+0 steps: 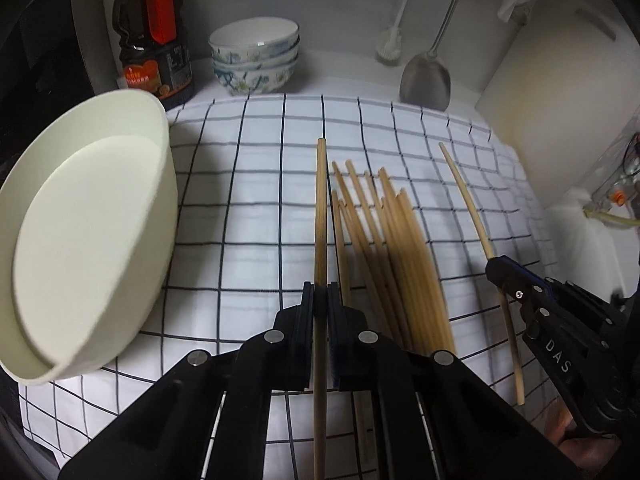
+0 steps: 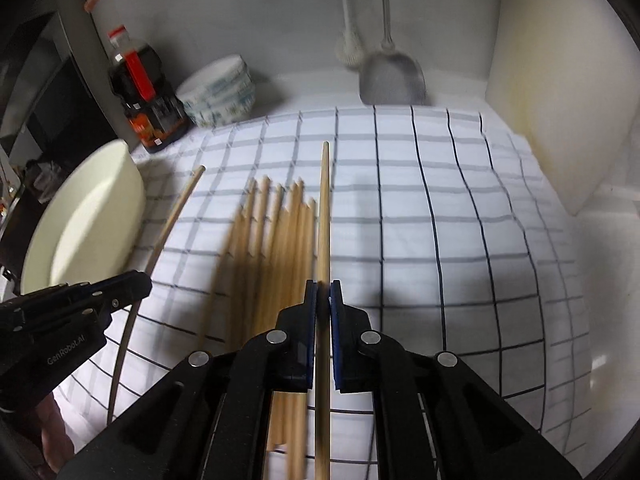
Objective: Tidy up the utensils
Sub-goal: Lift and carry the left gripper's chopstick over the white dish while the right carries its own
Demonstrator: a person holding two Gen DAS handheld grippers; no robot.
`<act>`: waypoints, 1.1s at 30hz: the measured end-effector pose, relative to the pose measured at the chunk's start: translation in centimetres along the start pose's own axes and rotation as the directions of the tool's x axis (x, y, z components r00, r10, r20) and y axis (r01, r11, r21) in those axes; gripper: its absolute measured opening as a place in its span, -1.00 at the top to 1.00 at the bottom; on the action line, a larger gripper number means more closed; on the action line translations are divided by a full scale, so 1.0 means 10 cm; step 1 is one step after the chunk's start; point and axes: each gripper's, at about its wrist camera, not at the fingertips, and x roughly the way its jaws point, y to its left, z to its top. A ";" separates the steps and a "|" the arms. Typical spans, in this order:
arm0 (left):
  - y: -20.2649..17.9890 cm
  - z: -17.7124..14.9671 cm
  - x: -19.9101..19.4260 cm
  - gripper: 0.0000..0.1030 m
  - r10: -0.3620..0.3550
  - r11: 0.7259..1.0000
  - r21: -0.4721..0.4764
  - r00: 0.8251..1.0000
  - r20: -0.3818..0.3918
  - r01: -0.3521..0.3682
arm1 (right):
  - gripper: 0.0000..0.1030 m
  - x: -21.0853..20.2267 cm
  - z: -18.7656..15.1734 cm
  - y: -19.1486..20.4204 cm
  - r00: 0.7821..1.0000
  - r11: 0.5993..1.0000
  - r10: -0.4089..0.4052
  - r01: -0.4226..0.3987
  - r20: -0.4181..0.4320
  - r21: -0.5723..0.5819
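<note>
Your left gripper (image 1: 320,296) is clamped on a single chopstick (image 1: 321,200), which runs forward between the jaws and ends over the checked cloth (image 1: 248,184) covering the tabletop. Your right gripper (image 2: 324,292) is likewise clamped on its own chopstick (image 2: 325,208), pointing ahead along its fingers. In the left wrist view that right gripper (image 1: 496,266) shows at the right edge, gripping its stick partway along.

The loose pile of chopsticks (image 1: 384,248) lies on the cloth between your two held sticks, roughly parallel and fanned a little at the far tips. A large cream bowl (image 1: 92,240) sits on the left edge of the cloth. Behind the cloth stand a dark sauce bottle (image 1: 154,40), a stack of patterned bowls (image 1: 256,56), a white brush (image 1: 390,46) and a metal spatula (image 1: 426,80) leaning at the back wall.
</note>
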 end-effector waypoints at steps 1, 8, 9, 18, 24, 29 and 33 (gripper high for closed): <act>0.04 0.05 -0.09 0.86 -0.012 1.000 -0.005 1.000 0.013 0.012 | 0.88 -0.07 0.04 0.05 1.000 1.000 0.006 -0.006 0.013 -0.004; 0.42 0.27 -0.65 0.86 -0.011 0.999 -0.043 0.996 0.088 0.015 | 0.88 -0.33 0.35 0.55 0.993 0.996 0.083 -0.080 0.081 -0.046; 0.50 0.28 -0.71 0.86 -0.003 0.999 -0.051 0.995 0.095 0.007 | 0.87 -0.34 0.39 0.65 0.991 0.994 0.100 -0.094 0.087 -0.060; 1.49 0.37 -1.03 0.86 0.106 0.985 -0.151 0.984 0.140 -0.084 | 0.87 -0.17 0.66 1.65 0.971 0.966 0.228 -0.217 0.067 -0.141; 2.07 0.24 -0.93 0.86 0.141 0.972 -0.202 0.984 0.108 -0.118 | 0.87 0.08 0.75 2.25 0.958 0.944 0.286 -0.277 0.022 -0.181; 2.36 0.19 -0.78 0.86 0.141 0.968 -0.222 0.987 0.082 -0.120 | 0.88 0.33 0.77 2.62 0.953 0.938 0.302 -0.302 -0.028 -0.173; 2.50 0.21 -0.61 0.86 0.128 0.967 -0.229 0.991 0.046 -0.115 | 0.88 0.57 0.79 2.86 0.954 0.938 0.291 -0.299 -0.072 -0.176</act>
